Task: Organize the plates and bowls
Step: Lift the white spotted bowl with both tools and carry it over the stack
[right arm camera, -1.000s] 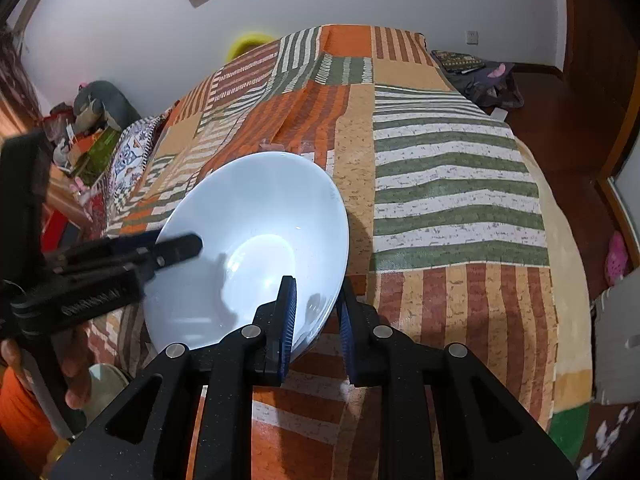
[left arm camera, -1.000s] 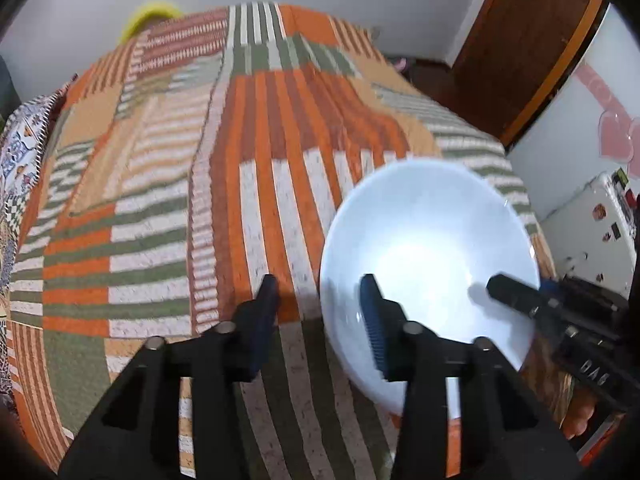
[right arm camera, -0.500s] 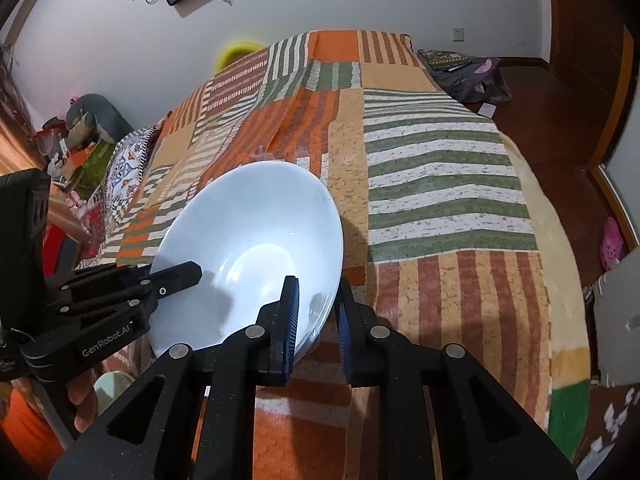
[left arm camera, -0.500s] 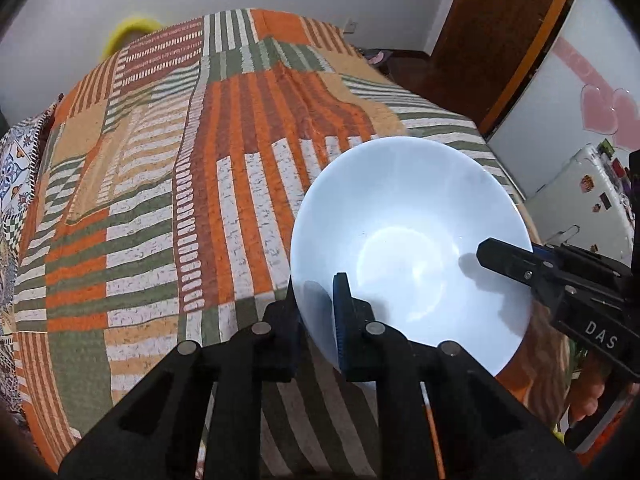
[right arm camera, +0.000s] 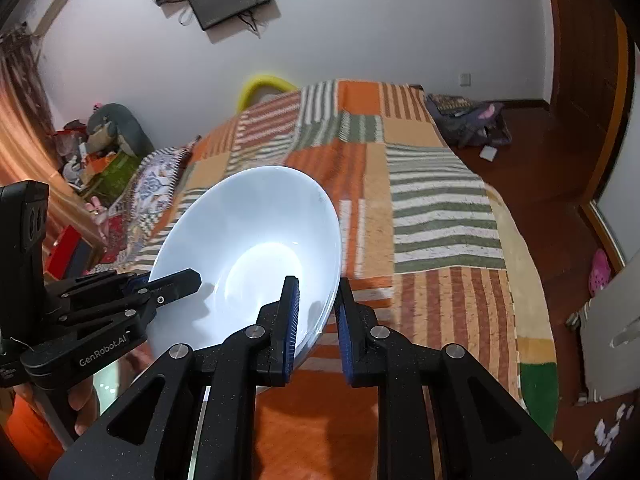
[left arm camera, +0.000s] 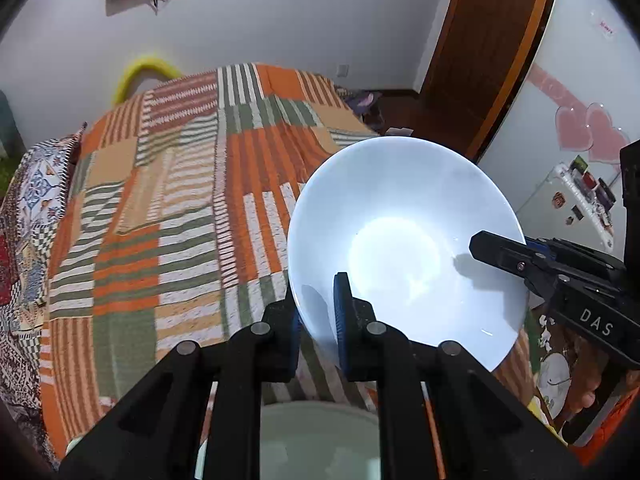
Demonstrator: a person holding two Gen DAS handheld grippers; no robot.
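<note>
White bowl (left arm camera: 404, 248) sat centre-right of the left wrist frame, tilted, above the striped bed (left arm camera: 180, 208). Left tongs (left arm camera: 318, 320) were clamped on its near-left rim, one pad inside, one outside. Right tongs (right arm camera: 316, 312) pinched the opposite rim, lower centre of the right wrist frame. A glass bench edge (left arm camera: 320, 440) showed at btm.

The left tongs (left arm camera: 318, 322), open a second earlier with only one finger inside the white bowl (left arm camera: 404, 240), closed on its rim at 7 o'clock. With the right tongs (right arm camera: 316, 320) pinching the opposite edge, the bowl rose off the bed (left arm camera: 160, 200).
</note>
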